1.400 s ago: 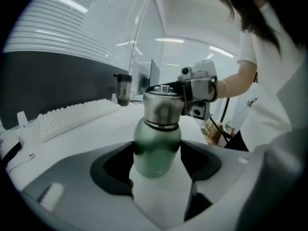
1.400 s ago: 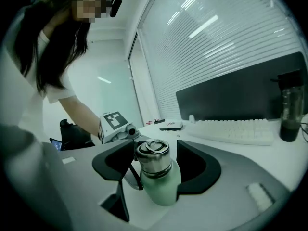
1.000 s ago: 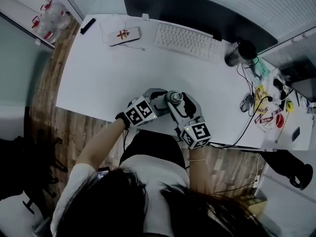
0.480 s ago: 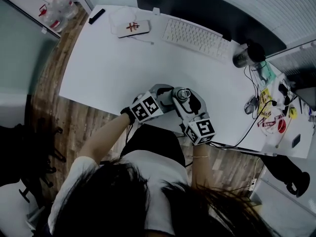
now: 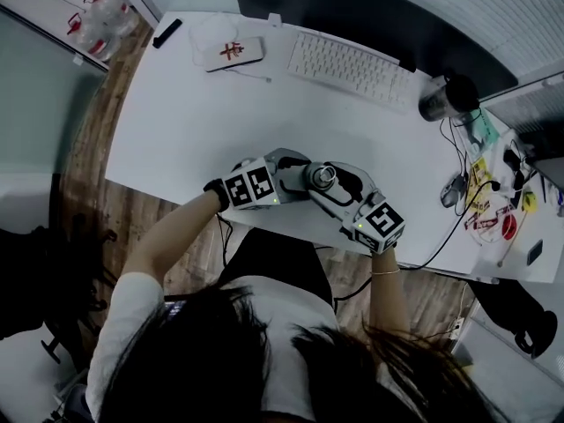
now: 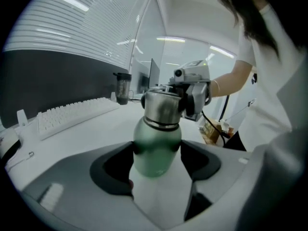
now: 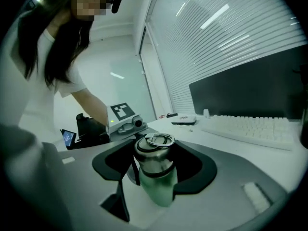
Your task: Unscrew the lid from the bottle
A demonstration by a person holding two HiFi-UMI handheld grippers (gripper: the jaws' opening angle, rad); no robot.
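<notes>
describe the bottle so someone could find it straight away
On the white desk, look at the near edge, this side of the keyboard. The bottle is there, its green body clamped in the left hand-held gripper, its lid in the right hand-held gripper. Nothing else nearby is green with a steel lid and ring on top.

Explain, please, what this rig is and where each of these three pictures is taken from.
There is no robot here: a person holds a two-jaw tool in each hand. The overhead picture comes from a camera on the person's head. The other two come from cameras riding on each tool, looking along its jaws. On the white desk lie a keyboard and, at the right, cables and small items. The left tool clamps the green bottle by its body. The right tool grips its steel lid, placed to twist it off.
</notes>
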